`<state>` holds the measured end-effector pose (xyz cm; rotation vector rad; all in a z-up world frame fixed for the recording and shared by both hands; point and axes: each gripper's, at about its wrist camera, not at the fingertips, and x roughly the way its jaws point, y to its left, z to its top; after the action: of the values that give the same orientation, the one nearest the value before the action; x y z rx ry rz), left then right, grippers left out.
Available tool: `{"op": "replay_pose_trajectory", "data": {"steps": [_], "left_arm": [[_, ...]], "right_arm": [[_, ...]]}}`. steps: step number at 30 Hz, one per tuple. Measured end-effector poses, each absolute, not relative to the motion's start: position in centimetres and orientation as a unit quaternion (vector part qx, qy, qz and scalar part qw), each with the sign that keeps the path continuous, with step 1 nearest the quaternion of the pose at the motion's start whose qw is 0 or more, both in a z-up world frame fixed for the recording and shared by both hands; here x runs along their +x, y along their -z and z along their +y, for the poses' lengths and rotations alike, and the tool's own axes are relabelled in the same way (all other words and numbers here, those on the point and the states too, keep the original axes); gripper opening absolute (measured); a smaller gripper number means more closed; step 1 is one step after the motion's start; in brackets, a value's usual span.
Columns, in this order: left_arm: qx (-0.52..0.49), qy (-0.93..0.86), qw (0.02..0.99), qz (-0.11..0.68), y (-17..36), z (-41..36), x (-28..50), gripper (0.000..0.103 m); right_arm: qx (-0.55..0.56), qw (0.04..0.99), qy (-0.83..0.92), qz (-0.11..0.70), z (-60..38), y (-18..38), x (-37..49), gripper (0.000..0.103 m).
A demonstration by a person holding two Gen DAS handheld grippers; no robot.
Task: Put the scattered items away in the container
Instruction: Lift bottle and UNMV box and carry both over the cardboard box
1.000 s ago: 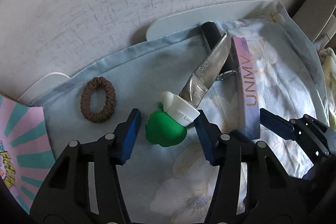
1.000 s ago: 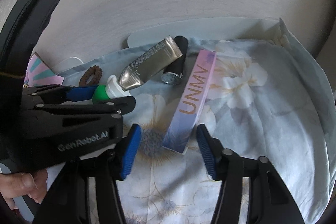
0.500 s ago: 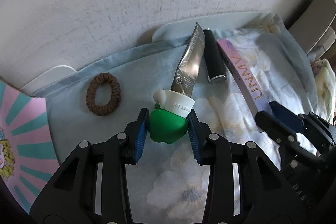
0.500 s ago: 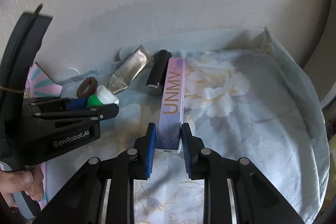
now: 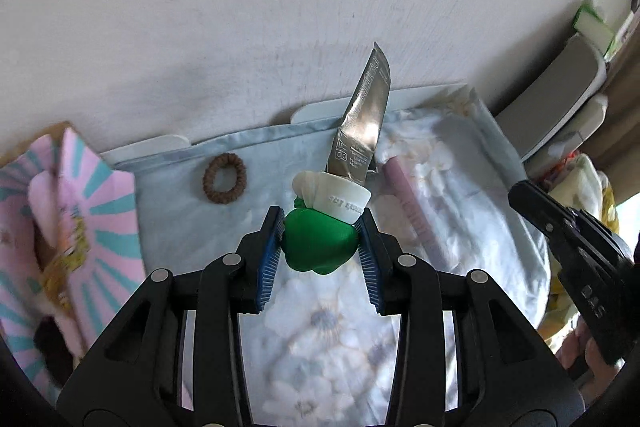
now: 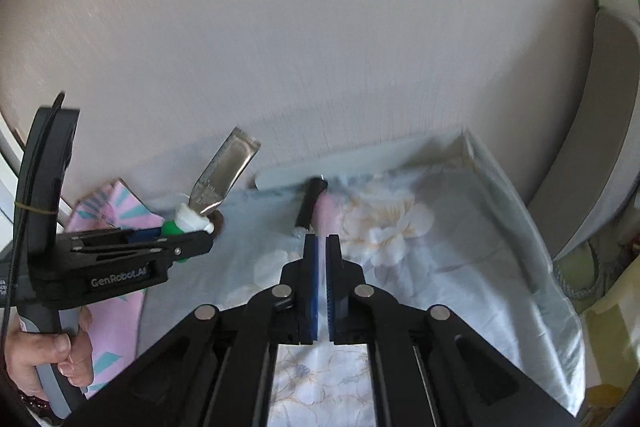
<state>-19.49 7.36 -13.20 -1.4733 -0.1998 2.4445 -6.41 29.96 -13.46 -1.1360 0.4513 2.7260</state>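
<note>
My left gripper point(image 5: 320, 243) is clenched on the green cap point(image 5: 318, 247) of the silver tube point(image 5: 360, 131), which tilts up toward 1 o'clock, clear of the floral cloth point(image 5: 320, 327). Hair tie point(image 5: 224, 179) lies on the cloth at 11 o'clock of the cap. My right gripper point(image 6: 322, 247) is clamped on the pink box point(image 6: 327, 215), w/ a black tube point(image 6: 310, 203) just beside it at 9 o'clock.

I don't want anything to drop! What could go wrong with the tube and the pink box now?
1. The left claw pinches only the green cap. The long silver tube sticks out past it, so it could swing or slip out.
2. The right claw is shut at the pink box's near end. Blur hides whether it really grips, so the box might get left.
</note>
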Motion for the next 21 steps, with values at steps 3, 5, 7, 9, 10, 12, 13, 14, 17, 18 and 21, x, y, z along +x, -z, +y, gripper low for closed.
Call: {"op": "replay_pose_trajectory", "data": {"steps": [3,5,7,9,10,12,13,14,17,18,21], "left_arm": [[-0.506,-0.849,0.129,-0.077,12.7,6.9,-18.4,0.033],[-0.504,-0.851,0.123,-0.083,12.0,5.7,-17.1,0.033],[-0.504,-0.851,0.118,-0.082,11.9,5.2,-16.5,0.033],[-0.506,-0.852,0.114,-0.077,12.7,6.1,-16.7,0.033],[-0.508,-0.851,0.113,-0.076,13.0,6.2,-16.6,0.033],[-0.515,-0.846,0.113,-0.078,13.8,6.2,-16.4,0.033],[-0.518,-0.844,0.113,-0.079,14.1,6.2,-16.3,0.033],[-0.521,-0.842,0.113,-0.08,14.4,6.3,-16.1,0.033],[-0.529,-0.837,0.115,-0.083,15.1,6.6,-15.7,0.033],[-0.531,-0.836,0.115,-0.082,15.3,6.7,-15.5,0.033],[-0.534,-0.834,0.117,-0.075,15.5,6.8,-15.1,0.033]], "right_arm": [[-0.387,0.077,-0.909,0.132,29.5,13.3,-6.4,0.003],[-0.395,0.073,-0.907,0.124,29.3,14.0,-6.4,0.003],[-0.404,0.074,-0.904,0.122,29.1,15.1,-6.3,0.003],[-0.408,0.077,-0.901,0.123,29.3,15.7,-6.1,0.003],[-0.411,0.078,-0.899,0.127,29.6,16.2,-6.0,0.003],[-0.424,0.076,-0.894,0.125,29.9,17.2,-6.2,0.003],[-0.428,0.087,-0.892,0.119,30.1,17.9,-6.4,0.003],[-0.431,0.087,-0.891,0.116,30.2,18.4,-6.4,0.004],[-0.47,0.095,-0.872,0.094,30.3,21.1,-7.5,0.015],[-0.475,0.095,-0.87,0.091,30.4,21.6,-7.8,0.018],[-0.48,0.093,-0.868,0.09,30.3,22.4,-7.9,0.036]]}}
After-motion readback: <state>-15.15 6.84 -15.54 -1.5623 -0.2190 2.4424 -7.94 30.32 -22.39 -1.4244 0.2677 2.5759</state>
